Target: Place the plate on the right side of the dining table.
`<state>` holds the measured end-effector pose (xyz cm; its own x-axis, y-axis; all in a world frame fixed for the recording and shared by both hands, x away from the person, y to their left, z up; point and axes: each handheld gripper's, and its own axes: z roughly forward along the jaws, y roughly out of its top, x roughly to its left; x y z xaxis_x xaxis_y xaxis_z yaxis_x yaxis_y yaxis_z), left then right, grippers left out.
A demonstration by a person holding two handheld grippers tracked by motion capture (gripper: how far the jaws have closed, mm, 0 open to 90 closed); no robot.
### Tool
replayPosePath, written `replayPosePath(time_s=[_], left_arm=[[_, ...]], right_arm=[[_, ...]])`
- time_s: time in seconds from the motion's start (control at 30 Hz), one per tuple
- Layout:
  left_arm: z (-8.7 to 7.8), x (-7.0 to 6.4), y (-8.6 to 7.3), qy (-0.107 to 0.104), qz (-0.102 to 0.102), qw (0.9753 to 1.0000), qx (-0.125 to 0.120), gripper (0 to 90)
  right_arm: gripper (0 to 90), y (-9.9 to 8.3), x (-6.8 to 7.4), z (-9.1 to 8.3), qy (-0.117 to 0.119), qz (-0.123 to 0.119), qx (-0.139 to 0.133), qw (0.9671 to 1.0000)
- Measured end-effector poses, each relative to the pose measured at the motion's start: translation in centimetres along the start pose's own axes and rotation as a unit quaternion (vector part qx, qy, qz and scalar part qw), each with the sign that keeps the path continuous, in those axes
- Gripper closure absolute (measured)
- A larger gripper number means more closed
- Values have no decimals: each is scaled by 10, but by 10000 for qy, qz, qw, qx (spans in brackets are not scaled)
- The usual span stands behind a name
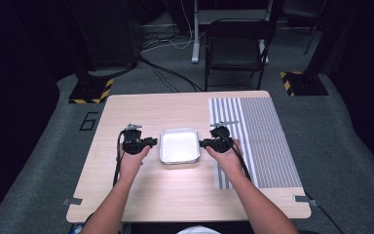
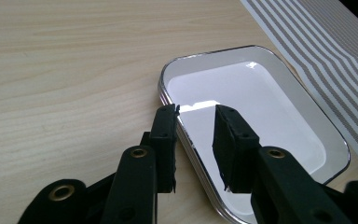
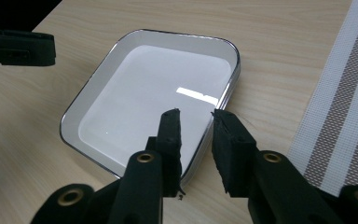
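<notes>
Both forearms reach forward side by side, the left gripper (image 1: pixel 152 142) and the right gripper (image 1: pixel 202 144) turned inward to face each other, each with its jaws parted by a narrow gap.

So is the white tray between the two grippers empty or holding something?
Empty. The tray shows a bare, glossy white floor with glare only in both gripper views, lying flat on the table.
</notes>
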<state>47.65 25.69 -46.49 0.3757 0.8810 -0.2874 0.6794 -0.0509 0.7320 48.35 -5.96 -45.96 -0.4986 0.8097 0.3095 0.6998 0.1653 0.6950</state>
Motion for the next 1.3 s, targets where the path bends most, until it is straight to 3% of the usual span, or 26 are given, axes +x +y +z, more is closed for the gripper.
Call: replayPosePath(time_s=[0.33,0.6,0.77,0.8,1.0,1.3], left_arm=[[11,1,-11,-236,-172,9993,242,761],[12,5,-16,-364,-341,9982,346,769],[11,6,-18,-384,-339,9980,362,765],[11,8,-20,-450,-475,9972,372,764],[11,10,-21,-482,-653,9961,354,763],[11,9,-22,-656,-692,9945,437,778]], right_arm=[[712,1,-1,22,242,332,475,9980],[705,5,-4,22,176,413,554,9975],[681,4,-10,26,375,550,707,9953],[675,4,-10,26,350,534,698,9955],[672,3,-12,28,371,616,815,9941],[693,1,-11,30,541,835,848,9914]])
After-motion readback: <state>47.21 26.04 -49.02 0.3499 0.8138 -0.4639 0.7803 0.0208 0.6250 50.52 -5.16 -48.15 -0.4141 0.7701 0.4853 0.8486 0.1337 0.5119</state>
